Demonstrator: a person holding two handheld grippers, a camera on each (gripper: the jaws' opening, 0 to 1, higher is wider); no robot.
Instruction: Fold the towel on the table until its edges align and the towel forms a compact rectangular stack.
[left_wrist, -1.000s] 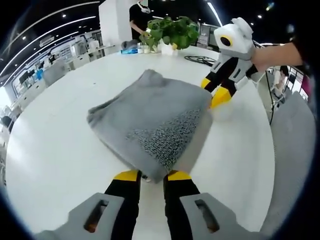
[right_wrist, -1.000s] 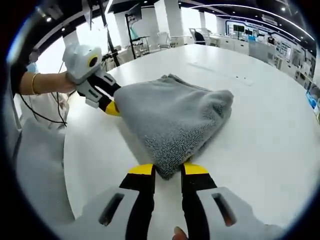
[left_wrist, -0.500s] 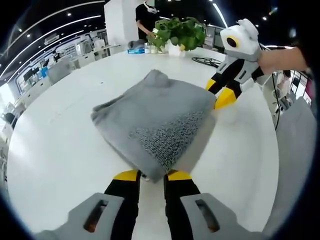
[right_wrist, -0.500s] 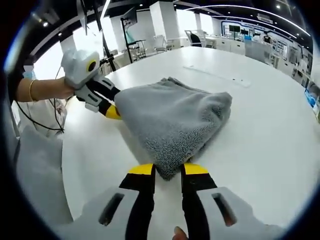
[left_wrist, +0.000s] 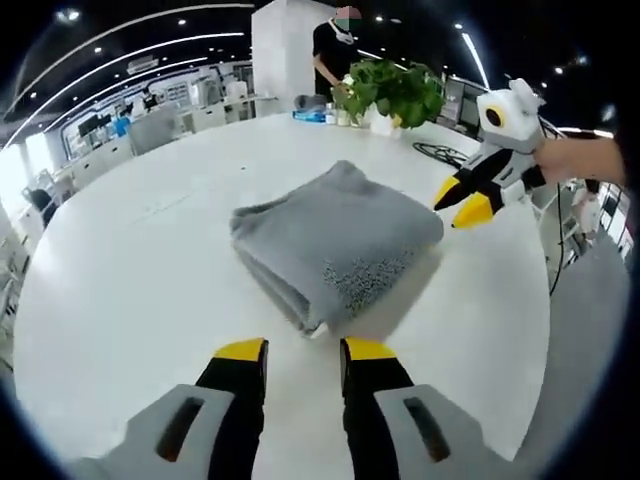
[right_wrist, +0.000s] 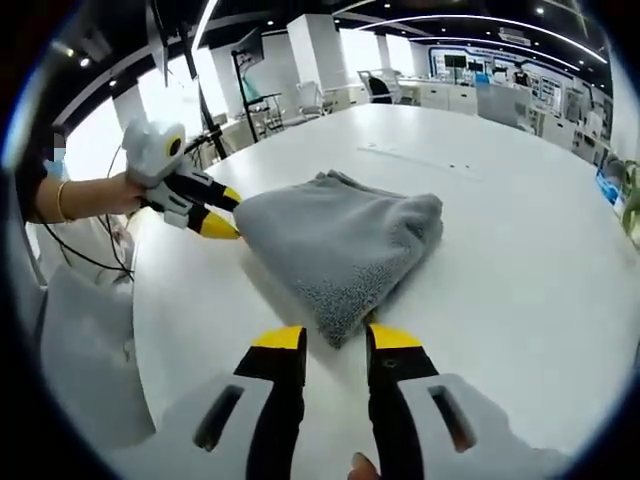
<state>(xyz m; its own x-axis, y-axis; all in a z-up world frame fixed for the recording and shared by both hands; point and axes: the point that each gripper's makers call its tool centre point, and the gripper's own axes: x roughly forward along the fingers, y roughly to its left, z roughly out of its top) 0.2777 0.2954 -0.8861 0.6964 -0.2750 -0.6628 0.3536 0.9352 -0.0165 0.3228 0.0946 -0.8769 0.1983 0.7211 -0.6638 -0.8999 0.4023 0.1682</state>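
A grey towel (left_wrist: 335, 245) lies folded in a thick, roughly rectangular stack on the round white table (left_wrist: 110, 300). My left gripper (left_wrist: 304, 352) is open, its yellow tips just short of the towel's near corner and holding nothing. Beyond the towel's far right corner hangs the right gripper (left_wrist: 462, 200), its tips apart and clear of the cloth. In the right gripper view the towel (right_wrist: 335, 240) lies ahead of my open right gripper (right_wrist: 337, 340), near corner at the tips. The left gripper (right_wrist: 222, 212), held by a hand, sits by the towel's left edge.
A potted green plant (left_wrist: 395, 90) and small items stand at the table's far edge, where a person (left_wrist: 340, 45) stands. A black cable loop (left_wrist: 440, 152) lies near the right gripper. Grey upholstery (left_wrist: 590, 310) borders the table on the right.
Both grippers have opened, let go of the towel's corners and drawn back. The towel now rests on the table by itself.
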